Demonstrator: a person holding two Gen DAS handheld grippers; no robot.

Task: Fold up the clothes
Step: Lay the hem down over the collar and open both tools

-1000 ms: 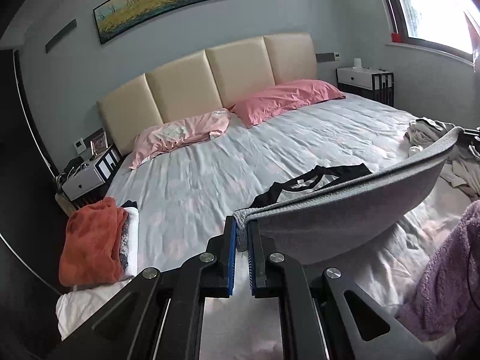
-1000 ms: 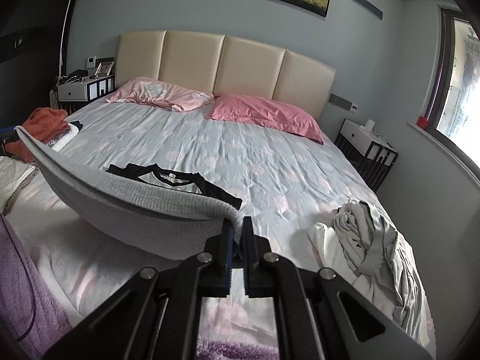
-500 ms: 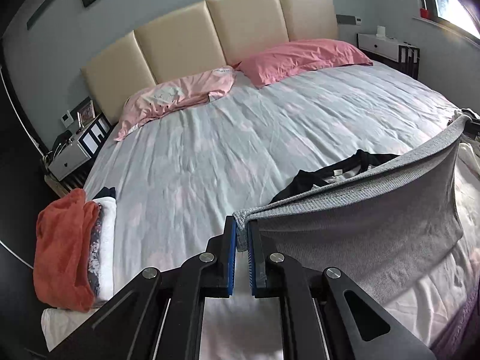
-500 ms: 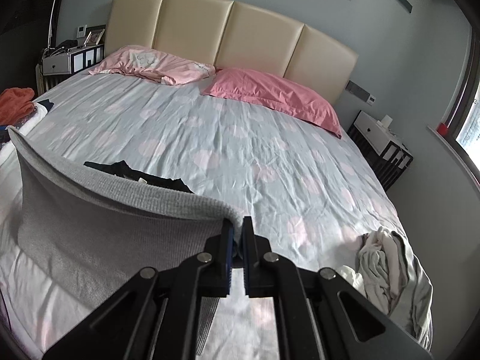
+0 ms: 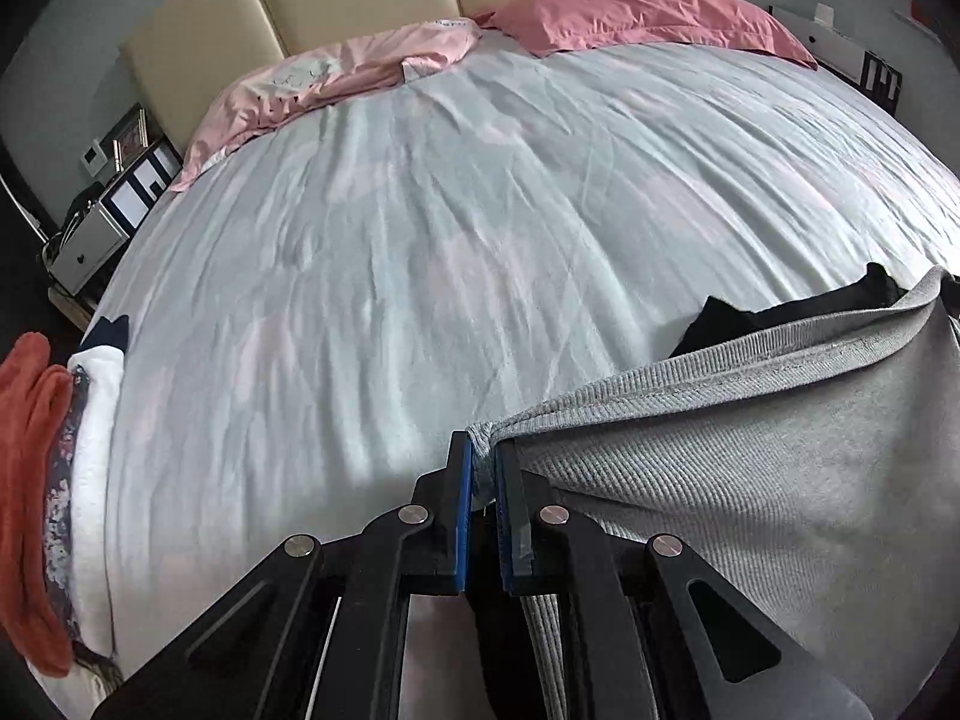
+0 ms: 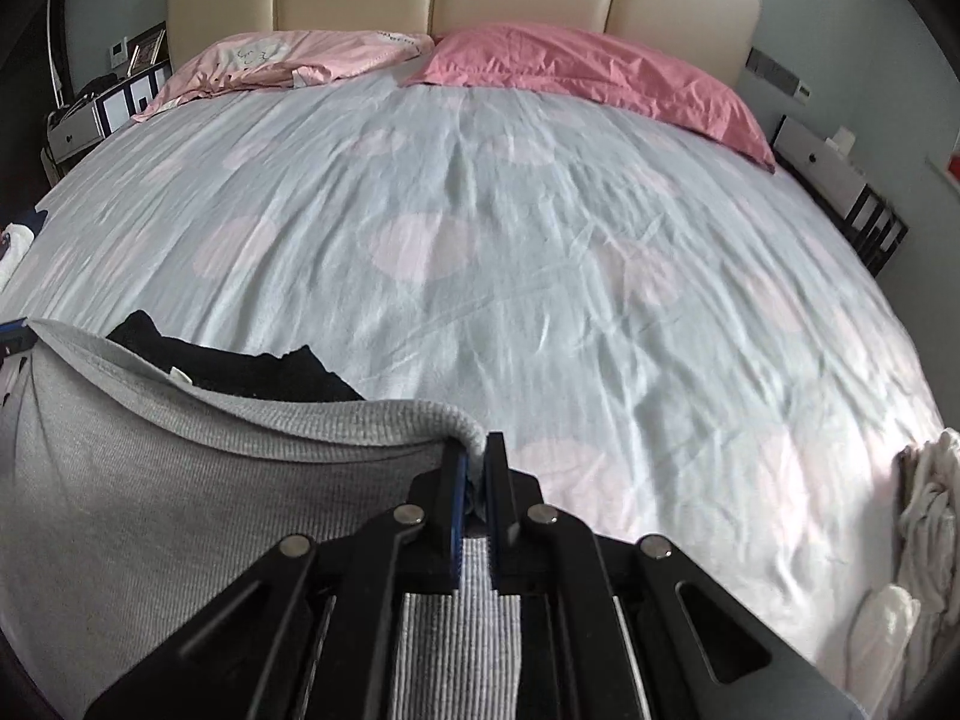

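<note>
A grey knit garment (image 5: 750, 456) hangs stretched between my two grippers over the near part of the bed. My left gripper (image 5: 483, 450) is shut on one ribbed corner of it. The opposite corner sits pinched in my right gripper (image 6: 476, 450), with the grey cloth (image 6: 180, 480) spreading away to the left in that view. A black garment (image 5: 780, 312) lies flat on the bed just beyond the grey hem, mostly hidden by it, and shows as a black garment (image 6: 240, 360) in the right wrist view too.
The bed (image 5: 450, 240) has a pale sheet with pink spots and two pink pillows (image 6: 570, 72) at the headboard. Folded clothes, orange on top (image 5: 30, 480), are stacked at the bed's left edge. Crumpled pale clothes (image 6: 924, 516) lie at its right edge. Nightstands flank the bed.
Both grippers have come down and forward over the bed with the grey garment held taut; the cameras now tilt more toward the sheet, and the grey cloth covers more of the black garment.
</note>
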